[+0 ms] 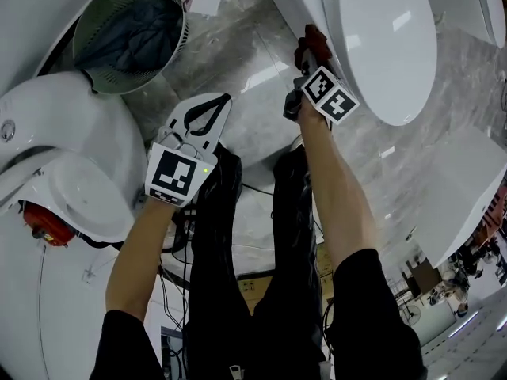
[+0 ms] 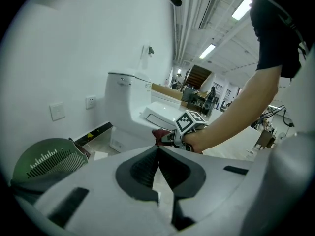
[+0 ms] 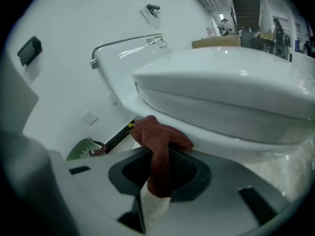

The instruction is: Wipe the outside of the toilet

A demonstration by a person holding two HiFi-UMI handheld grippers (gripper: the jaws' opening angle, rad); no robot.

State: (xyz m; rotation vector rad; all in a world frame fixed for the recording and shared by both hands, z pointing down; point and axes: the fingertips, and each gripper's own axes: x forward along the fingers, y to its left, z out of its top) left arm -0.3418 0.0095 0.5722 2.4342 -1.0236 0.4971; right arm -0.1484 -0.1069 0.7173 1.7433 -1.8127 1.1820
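The white ceramic toilet [image 1: 380, 46] is seen at the right of the head view, its lid down. At the far left, a round green slatted basket [image 1: 176, 6] with crumpled blue-grey fabric [image 1: 131, 36] inside is set on the grey marbled floor [image 1: 230, 54]. The left gripper [image 2: 157, 150] is held above that floor, its jaws brought together with nothing between them. Further right, a dark red cloth [image 3: 157, 132] is clamped in the right gripper [image 3: 158, 156] and pressed against the bowl's outer side, just under the rim.

No legible text, no brands, no numbers, no readable signs
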